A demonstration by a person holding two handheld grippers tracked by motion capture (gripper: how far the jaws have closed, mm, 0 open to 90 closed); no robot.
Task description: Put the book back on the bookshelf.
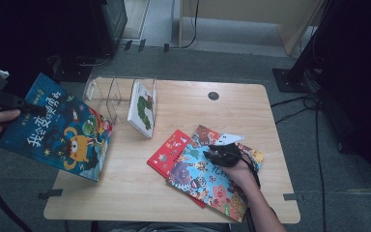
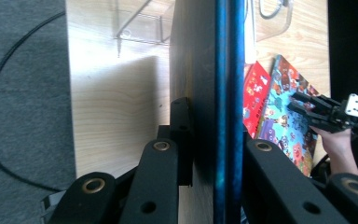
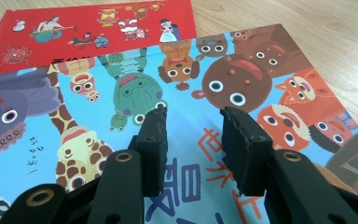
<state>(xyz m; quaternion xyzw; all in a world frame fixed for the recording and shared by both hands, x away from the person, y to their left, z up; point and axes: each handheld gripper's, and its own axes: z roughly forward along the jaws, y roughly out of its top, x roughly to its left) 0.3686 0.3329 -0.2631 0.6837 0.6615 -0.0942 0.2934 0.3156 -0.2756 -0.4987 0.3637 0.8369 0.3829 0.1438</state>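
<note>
High view first, and at the far left I saw my left gripper (image 1: 29, 107) holding the dark blue book (image 1: 60, 126) by its top left corner. The book was up in the air and hung over the left edge of the table (image 1: 140, 193). Its cover faced up (a yellow monster and a green one were on it). In the left gripper view the jaws were pinched tight on the book's thin edge (image 2: 223, 93), one jaw on each side.

Next along the table stood the clear rack (image 1: 107, 94), near the back edge. A white book (image 1: 142, 108) leaned in it, at its right end.

Right of the middle lay a red book (image 1: 166, 152) flat on the wood. An animal book (image 1: 205, 181) lay on top of it and covered its right part. More books poked out from under that one, at its far side.

My right gripper (image 1: 211, 153) was over the animal book, held in my right hand (image 1: 241, 171). In the right gripper view its jaws stood partly apart with nothing between them. They were just above the light blue cover (image 3: 191, 154), and I could not tell if they touched it.
</note>
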